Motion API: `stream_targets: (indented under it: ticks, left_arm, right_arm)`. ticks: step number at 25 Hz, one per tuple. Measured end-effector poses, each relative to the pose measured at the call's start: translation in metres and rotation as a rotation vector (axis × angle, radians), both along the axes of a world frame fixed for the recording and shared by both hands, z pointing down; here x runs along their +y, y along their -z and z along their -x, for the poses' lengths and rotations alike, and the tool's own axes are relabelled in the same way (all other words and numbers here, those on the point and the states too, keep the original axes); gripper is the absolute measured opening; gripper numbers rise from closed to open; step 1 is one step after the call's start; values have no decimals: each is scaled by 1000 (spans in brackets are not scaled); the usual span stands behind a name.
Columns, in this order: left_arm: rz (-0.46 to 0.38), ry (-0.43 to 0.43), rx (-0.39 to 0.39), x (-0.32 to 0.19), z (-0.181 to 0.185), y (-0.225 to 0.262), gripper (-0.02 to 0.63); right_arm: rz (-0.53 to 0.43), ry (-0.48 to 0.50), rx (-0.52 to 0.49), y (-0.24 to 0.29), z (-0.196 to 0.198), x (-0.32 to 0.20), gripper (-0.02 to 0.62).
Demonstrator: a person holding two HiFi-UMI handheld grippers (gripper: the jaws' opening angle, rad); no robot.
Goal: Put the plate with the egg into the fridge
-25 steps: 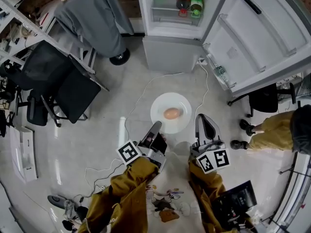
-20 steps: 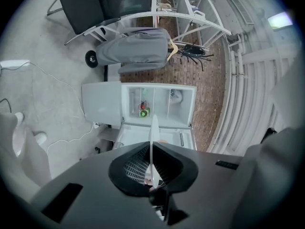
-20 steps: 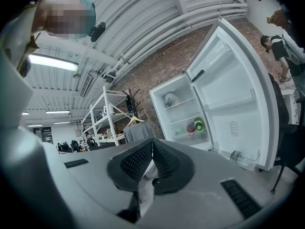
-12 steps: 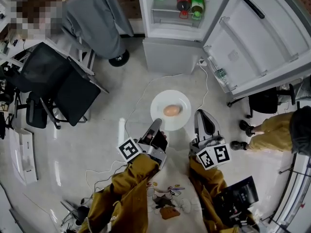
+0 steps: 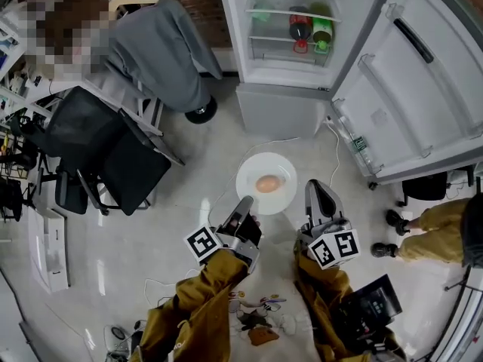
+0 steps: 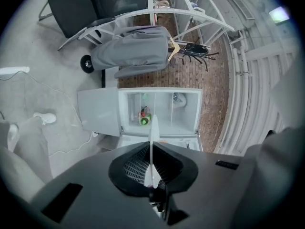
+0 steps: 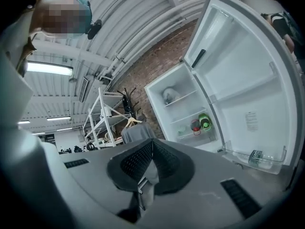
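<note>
We walked plate (image 5: 250, 170) with egg (image 5: 267, 183) nearer open fridge (image 5: 281, 113) than second ago. Rim sat clamped in left tongs (image 5: 246, 204). We kept right tongs (image 5: 315, 190) closed, empty (near plate). Shelf placement remained.

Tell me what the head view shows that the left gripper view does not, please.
Only the head view: the egg lying on the plate, and the right gripper beside it. Only the left gripper view: the jaws of the left gripper closed on the plate's rim, seen edge-on. Both: the open fridge with bottles on its shelf.
</note>
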State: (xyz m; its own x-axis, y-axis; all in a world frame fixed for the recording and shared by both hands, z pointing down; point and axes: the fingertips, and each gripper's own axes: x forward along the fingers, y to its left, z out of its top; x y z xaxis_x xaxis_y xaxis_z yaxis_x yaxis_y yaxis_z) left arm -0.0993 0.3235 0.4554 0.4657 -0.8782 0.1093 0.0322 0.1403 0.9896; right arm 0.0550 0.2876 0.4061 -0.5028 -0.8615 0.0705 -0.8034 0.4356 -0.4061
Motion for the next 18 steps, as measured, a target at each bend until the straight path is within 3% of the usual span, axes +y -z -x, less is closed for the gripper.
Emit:
stream_targets:
  ticks: [4,18]
  left_arm:
    - [-1,2,-21,-48,8,-3,18]
    - [64,-55,-53,-233,-12,-21,18]
  right_arm:
    - [-8,10,2,-1,9,-46,6]
    - [74,-47,2,-30,-19,-221,6]
